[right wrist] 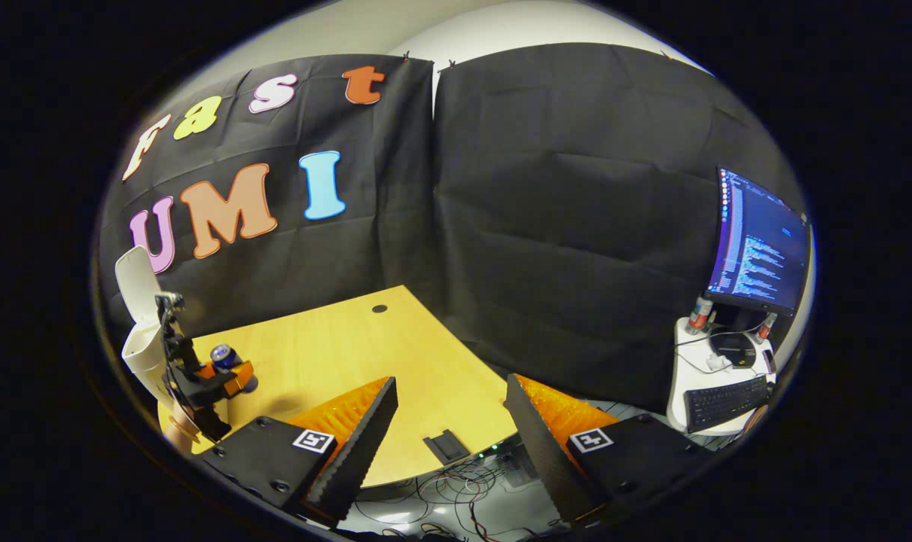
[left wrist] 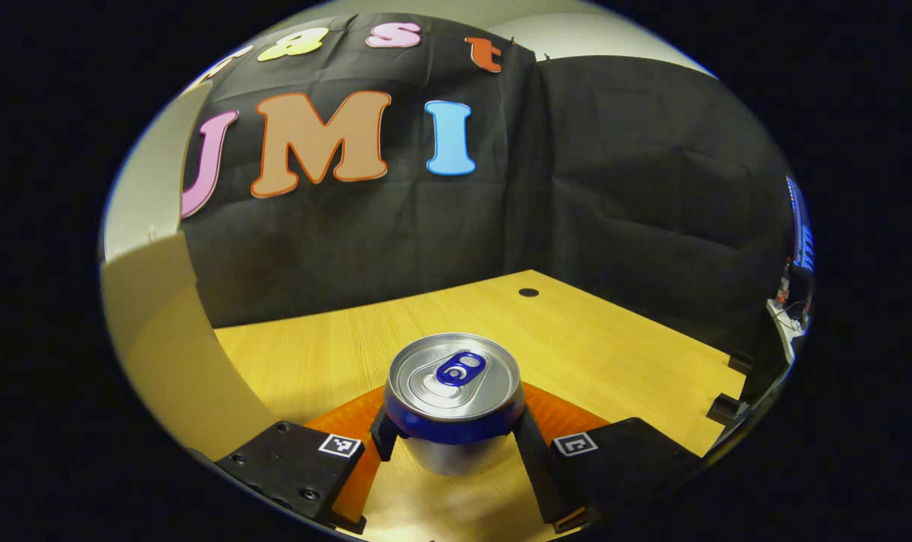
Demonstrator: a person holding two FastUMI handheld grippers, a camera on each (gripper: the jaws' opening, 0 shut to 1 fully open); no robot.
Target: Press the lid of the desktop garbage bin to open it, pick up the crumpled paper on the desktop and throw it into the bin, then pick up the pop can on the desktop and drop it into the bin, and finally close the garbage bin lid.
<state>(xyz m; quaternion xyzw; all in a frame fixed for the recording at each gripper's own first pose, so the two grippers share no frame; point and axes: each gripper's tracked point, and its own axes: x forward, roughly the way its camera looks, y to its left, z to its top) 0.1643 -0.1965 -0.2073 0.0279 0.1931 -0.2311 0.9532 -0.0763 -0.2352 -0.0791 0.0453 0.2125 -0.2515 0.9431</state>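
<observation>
Far left in the left gripper view, the garbage bin shows as a pale curved wall beside the desk; in the right gripper view its lid stands raised, so the bin reads as open. No crumpled paper in sight on the desktop; likely binned, judging by that.

Centre: the pop can sits upright between the left gripper fingers, both pressed against its sides low on the body. Risk: smooth round wall, narrow contact; a tilt on the way over could let it slip or pivot out. It could also clip the bin rim.

Right: the right gripper hangs with jaws spread wide, empty, over the desk edge.
</observation>
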